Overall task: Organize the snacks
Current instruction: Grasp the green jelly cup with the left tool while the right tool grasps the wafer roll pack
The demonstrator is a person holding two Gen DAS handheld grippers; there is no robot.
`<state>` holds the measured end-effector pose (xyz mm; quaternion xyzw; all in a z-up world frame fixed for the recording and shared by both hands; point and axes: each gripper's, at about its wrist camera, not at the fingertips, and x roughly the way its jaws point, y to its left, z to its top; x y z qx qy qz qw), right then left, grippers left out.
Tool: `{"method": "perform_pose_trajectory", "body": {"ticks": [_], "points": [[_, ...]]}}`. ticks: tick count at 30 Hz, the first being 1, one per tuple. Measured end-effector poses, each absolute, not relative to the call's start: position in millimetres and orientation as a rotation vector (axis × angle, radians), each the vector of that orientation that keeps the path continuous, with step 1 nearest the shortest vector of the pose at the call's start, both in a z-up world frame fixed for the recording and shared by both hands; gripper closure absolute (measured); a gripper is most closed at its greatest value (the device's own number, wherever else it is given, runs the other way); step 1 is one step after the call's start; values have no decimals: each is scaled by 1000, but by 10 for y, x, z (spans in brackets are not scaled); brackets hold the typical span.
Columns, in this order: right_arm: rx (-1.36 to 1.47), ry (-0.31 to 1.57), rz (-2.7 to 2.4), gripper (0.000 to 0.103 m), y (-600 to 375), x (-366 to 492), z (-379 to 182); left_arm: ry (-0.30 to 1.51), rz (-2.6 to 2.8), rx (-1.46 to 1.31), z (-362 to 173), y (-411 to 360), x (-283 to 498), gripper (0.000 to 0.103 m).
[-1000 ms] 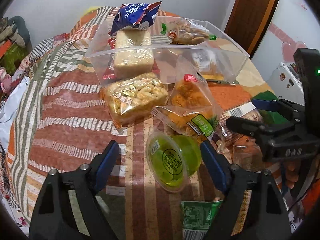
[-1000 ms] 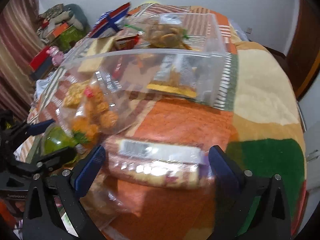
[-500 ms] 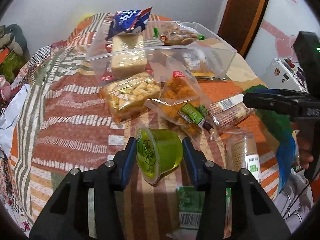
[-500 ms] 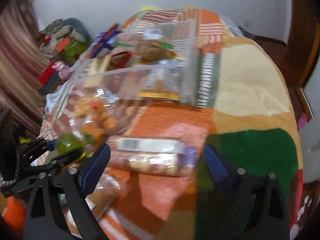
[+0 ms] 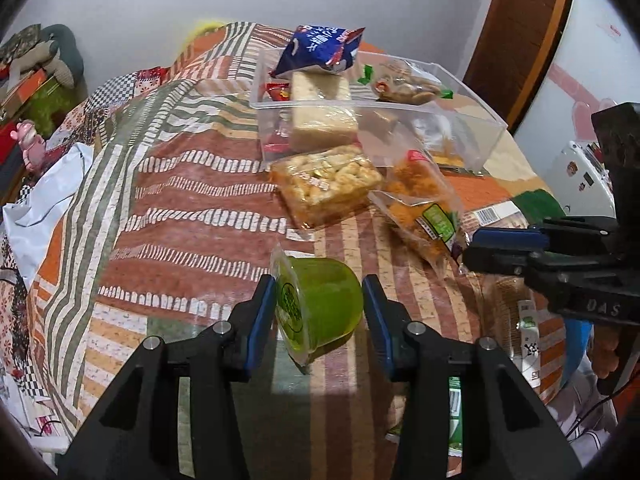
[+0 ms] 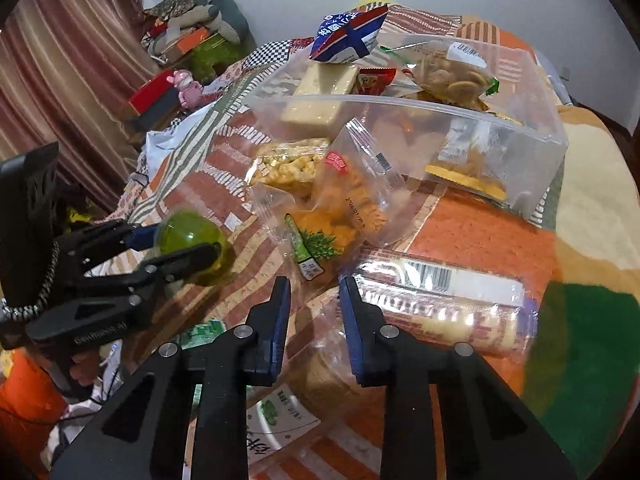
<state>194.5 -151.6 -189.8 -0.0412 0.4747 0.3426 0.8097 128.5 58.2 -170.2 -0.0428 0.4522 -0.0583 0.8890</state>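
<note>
My left gripper (image 5: 320,308) is shut on a green jelly cup (image 5: 320,304) and holds it above the patterned tablecloth; the cup also shows in the right wrist view (image 6: 190,240). My right gripper (image 6: 314,304) has its jaws a narrow gap apart with nothing between them, over the cloth beside a long cake pack with a barcode (image 6: 440,304). A clear plastic bin (image 5: 400,120) at the back holds a blue packet (image 5: 320,48), a pale cake block and a bag of biscuits (image 6: 452,74).
In front of the bin lie a puffed-rice bar pack (image 5: 324,184) and an orange snack bag (image 6: 344,208). More packets lie near the table's front edge (image 6: 276,416). Clutter and a curtain stand at the left. A brown door (image 5: 520,32) is at the right.
My left gripper closed on the jelly cup and lifted it off the cloth. My right gripper's jaws went from wide open to nearly closed and shifted left off the cake pack.
</note>
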Motion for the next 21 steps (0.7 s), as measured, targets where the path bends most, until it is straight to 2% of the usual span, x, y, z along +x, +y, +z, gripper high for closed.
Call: {"method": "perform_pose_trajectory", "body": {"ticks": [1, 3, 9, 12, 14, 15, 16, 18, 21], "points": [[-81, 1021, 720, 87, -1544, 1981, -1911, 939, -118, -91, -1701, 590, 1285, 59], [-71, 1025, 711, 91, -1579, 2037, -1900, 937, -114, -92, -1696, 592, 1284, 59], [-110, 999, 621, 91, -1729, 2138, -1878, 936, -112, -97, -1682, 595, 1275, 59], [-50, 1004, 644, 84, -1898, 2178, -1792, 936, -111, -100, -1680, 597, 1275, 59], [-47, 989, 636, 64, -2012, 2209, -1730, 938, -111, -105, -1683, 600, 1284, 59], [-51, 974, 626, 41, -2077, 2234, -1692, 940, -112, -108, -1684, 603, 1287, 59], [-74, 954, 606, 24, -2156, 2251, -1669, 942, -113, -110, -1687, 606, 1288, 59], [-136, 942, 598, 19, -2185, 2271, -1658, 943, -113, -112, -1686, 607, 1291, 59], [-268, 964, 617, 18, -2183, 2324, -1756, 945, -109, -104, -1688, 591, 1294, 59]]}}
